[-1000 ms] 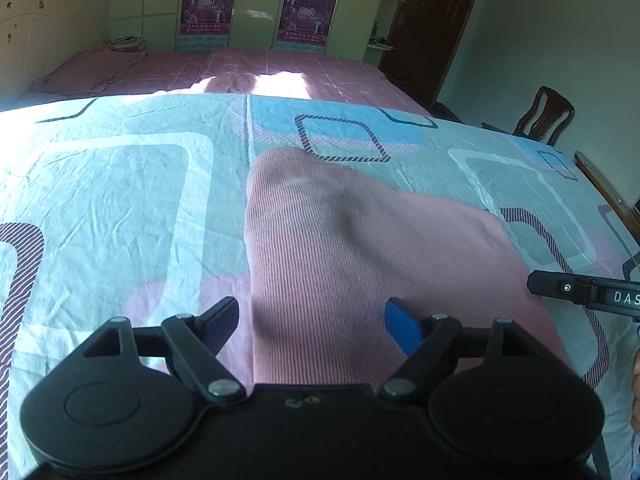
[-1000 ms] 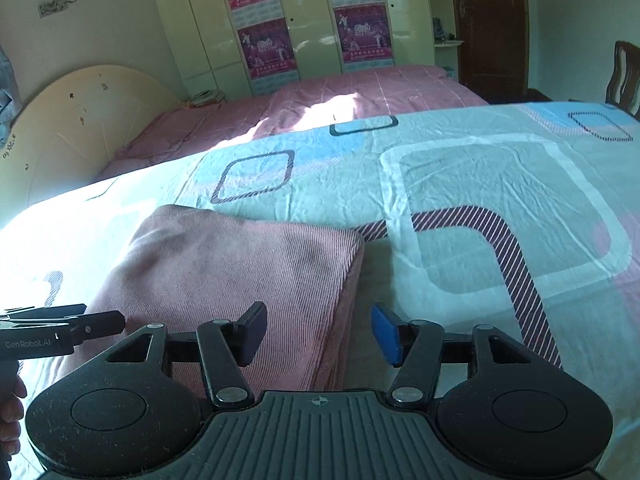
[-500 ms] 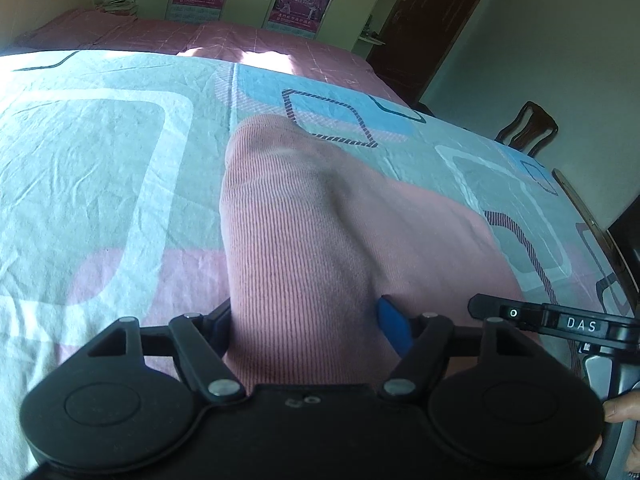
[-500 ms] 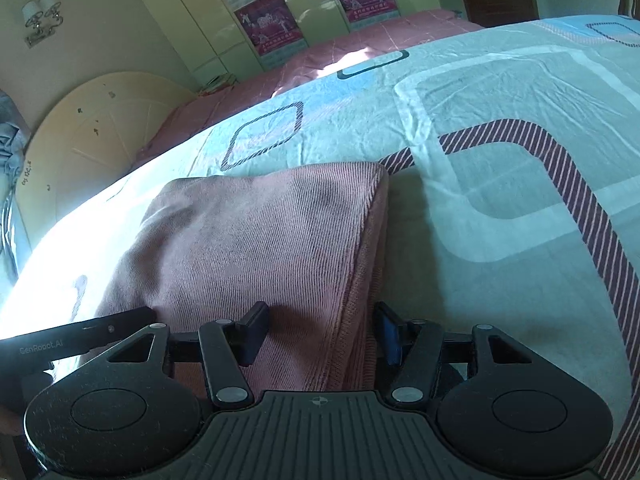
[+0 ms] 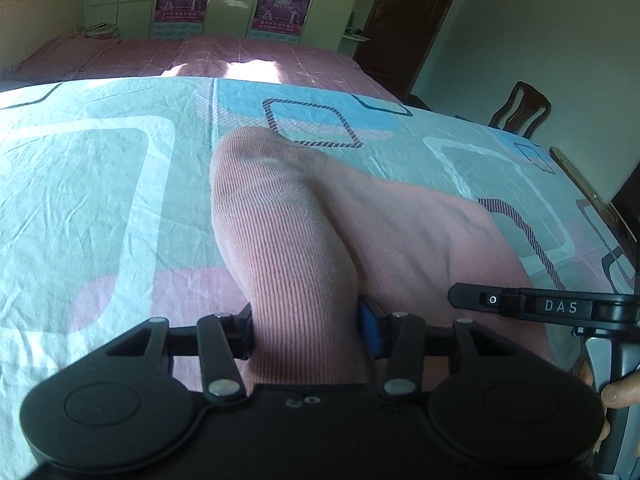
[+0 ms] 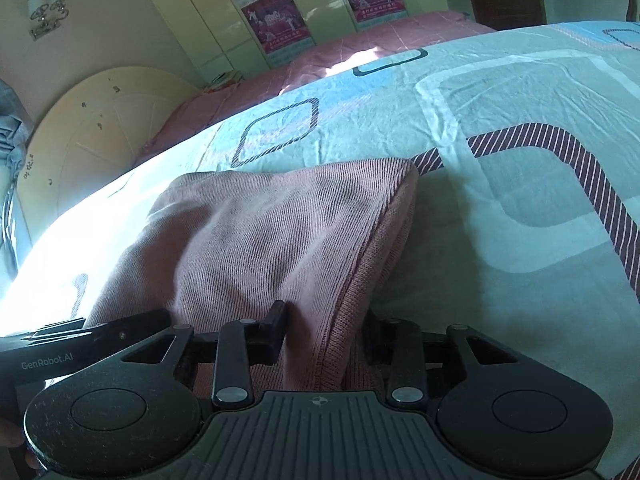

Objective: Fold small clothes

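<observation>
**Both tools pinch the near edge of a pink knit garment on the bed**

A folded, dusty-pink ribbed knit garment (image 5: 360, 216) lies on a bed covered by a pale turquoise sheet printed with white, blue and striped rounded squares (image 5: 100, 184). The garment sits near the front of the sheet, its far corners resting flat and its near edge gathered up toward the cameras.

The left tool (image 5: 306, 330) has just been closing its jaws, and they now stand narrowed on a raised ridge of the fabric at the garment's near left corner; the black pad on one side and the blue pad on the other both press into the cloth. The right tool (image 6: 324, 336) has likewise just been closing, and its jaws squeeze the layered right-hand edge of the garment (image 6: 280, 240), where the hemmed border shows stacked folds between the fingers.

In the left wrist view, the right tool's black arm crosses the lower right over the garment, with fingertips of a hand (image 5: 618, 394) on its grip. Beyond the patterned sheet lies a pink checked bedspread (image 5: 224, 56), then pale green wardrobe doors carrying purple posters (image 5: 276, 4). A dark wooden chair (image 5: 520, 110) stands at the right, and a cream curved headboard (image 6: 100, 128) shows in the right wrist view.
</observation>
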